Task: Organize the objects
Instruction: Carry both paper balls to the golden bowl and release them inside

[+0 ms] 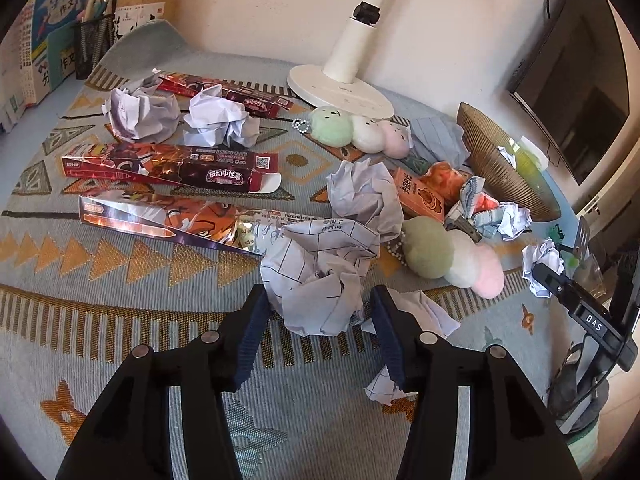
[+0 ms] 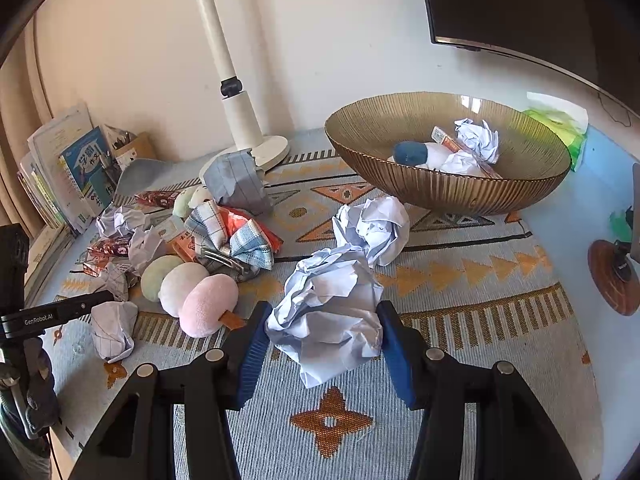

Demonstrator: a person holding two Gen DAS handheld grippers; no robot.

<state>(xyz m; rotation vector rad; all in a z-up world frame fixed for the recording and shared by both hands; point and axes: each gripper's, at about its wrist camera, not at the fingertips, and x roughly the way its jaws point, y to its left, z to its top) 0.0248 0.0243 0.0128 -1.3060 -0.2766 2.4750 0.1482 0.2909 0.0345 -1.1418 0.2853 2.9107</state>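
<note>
On the far left we see books (image 1: 48, 28) and a pen holder (image 1: 94, 42) against the wall. Three pen boxes (image 1: 168, 168) lie on the patterned mat (image 1: 120, 344) among crumpled paper. Our left gripper (image 1: 318, 300) stands open around a grid-lined paper ball (image 1: 320, 276), pads not pressing it. Right of it lies a three-coloured plush (image 1: 452, 256), with the lamp (image 1: 340, 88) behind. Our right gripper (image 2: 324, 320) clamps a paper wad (image 2: 328, 312), both pads against its sides, just above the mat. Further right sits the bowl (image 2: 448, 192), already holding paper and small items.
</note>
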